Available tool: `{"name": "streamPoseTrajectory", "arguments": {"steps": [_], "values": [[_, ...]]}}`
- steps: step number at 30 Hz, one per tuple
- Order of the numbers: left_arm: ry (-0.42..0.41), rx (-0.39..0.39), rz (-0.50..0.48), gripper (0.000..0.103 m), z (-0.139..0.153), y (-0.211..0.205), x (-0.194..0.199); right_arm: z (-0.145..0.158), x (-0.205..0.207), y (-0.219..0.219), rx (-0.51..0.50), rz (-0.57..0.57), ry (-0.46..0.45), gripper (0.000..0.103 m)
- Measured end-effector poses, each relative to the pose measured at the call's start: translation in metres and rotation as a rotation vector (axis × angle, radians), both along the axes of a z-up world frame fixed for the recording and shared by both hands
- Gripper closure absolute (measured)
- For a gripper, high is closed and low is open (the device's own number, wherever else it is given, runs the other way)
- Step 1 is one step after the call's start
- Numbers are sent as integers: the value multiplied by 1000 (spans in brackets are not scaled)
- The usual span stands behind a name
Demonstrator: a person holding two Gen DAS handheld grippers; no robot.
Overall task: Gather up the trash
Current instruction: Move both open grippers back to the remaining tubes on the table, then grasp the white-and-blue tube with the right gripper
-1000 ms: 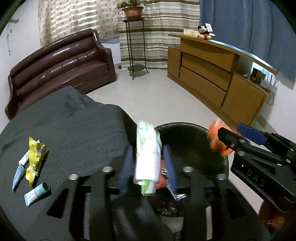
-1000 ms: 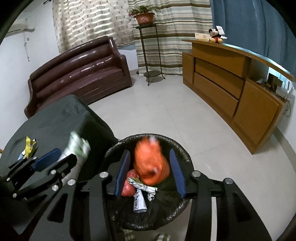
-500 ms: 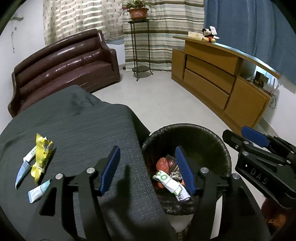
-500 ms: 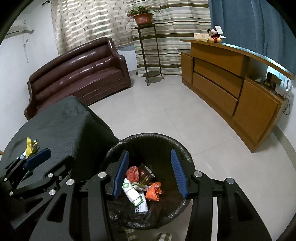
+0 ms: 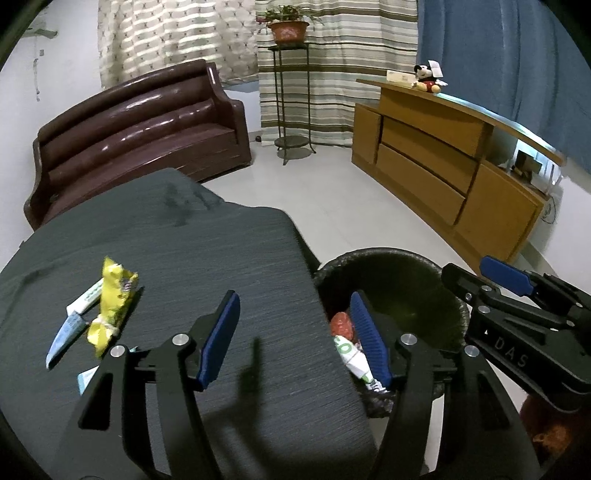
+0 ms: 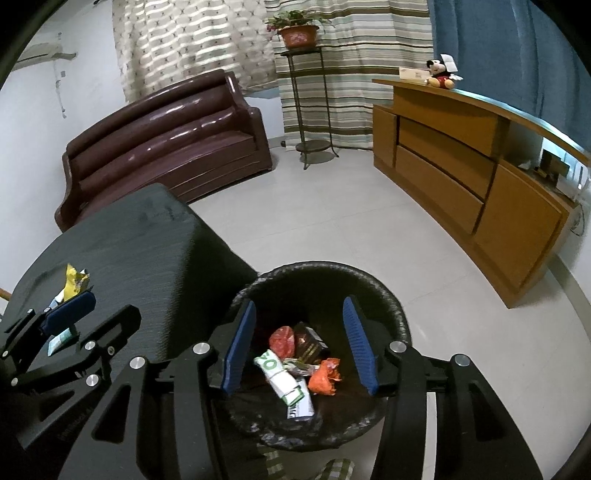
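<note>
Two handheld grippers above a dark cloth-covered table [image 5: 221, 258] and a black-lined trash bin [image 6: 384, 291] that stands on the tiled floor, close against the table's edge.

The left gripper [image 5: 291, 332] has its blue-padded fingers well apart with nothing between them; one finger lies over the cloth, the other over the bin's near rim. The right gripper [image 6: 299, 341] hangs directly over the bin mouth, its jaws opening and empty, framing the contents below.

Inside the bin lie a green-and-white wrapper [image 6: 284, 384], a crumpled orange wrapper [image 6: 323, 376], a red wrapper [image 6: 282, 339] and a dark packet [image 6: 308, 339].

Trash on the table, towards its left side: a yellow wrapper [image 5: 112, 302] lying across a white-and-blue tube [image 5: 74, 321], and a small pale sachet [image 5: 86, 378] just beside them, partly hidden by the left gripper's frame.

Surroundings: a brown sofa [image 5: 140, 136] behind the table, a metal stand bearing a potted plant [image 5: 288, 29] before striped curtains, and a wooden sideboard [image 5: 443, 166] with a plush mouse toy [image 5: 426, 75] on top, well apart from the bin.
</note>
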State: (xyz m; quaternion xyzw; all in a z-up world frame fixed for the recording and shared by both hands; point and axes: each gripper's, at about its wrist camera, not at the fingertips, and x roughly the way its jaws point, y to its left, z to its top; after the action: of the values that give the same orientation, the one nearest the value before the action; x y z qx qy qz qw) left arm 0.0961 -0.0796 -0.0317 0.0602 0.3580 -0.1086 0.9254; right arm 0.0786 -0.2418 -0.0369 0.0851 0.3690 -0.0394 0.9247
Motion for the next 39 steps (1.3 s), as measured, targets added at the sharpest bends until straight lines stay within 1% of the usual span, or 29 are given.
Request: {"name": "streamPoseTrajectory", "arguments": {"steps": [11,25,39], "values": [[5,13,87,42,1,55,-11,3,2,44,-5,92,3,53],[33,23,284,42,-4,167,-24,5,2,116,-25,234,19,53],[43,9,404,42,-7,245,-44,2,-6,192,-45,372,49,53]]}}
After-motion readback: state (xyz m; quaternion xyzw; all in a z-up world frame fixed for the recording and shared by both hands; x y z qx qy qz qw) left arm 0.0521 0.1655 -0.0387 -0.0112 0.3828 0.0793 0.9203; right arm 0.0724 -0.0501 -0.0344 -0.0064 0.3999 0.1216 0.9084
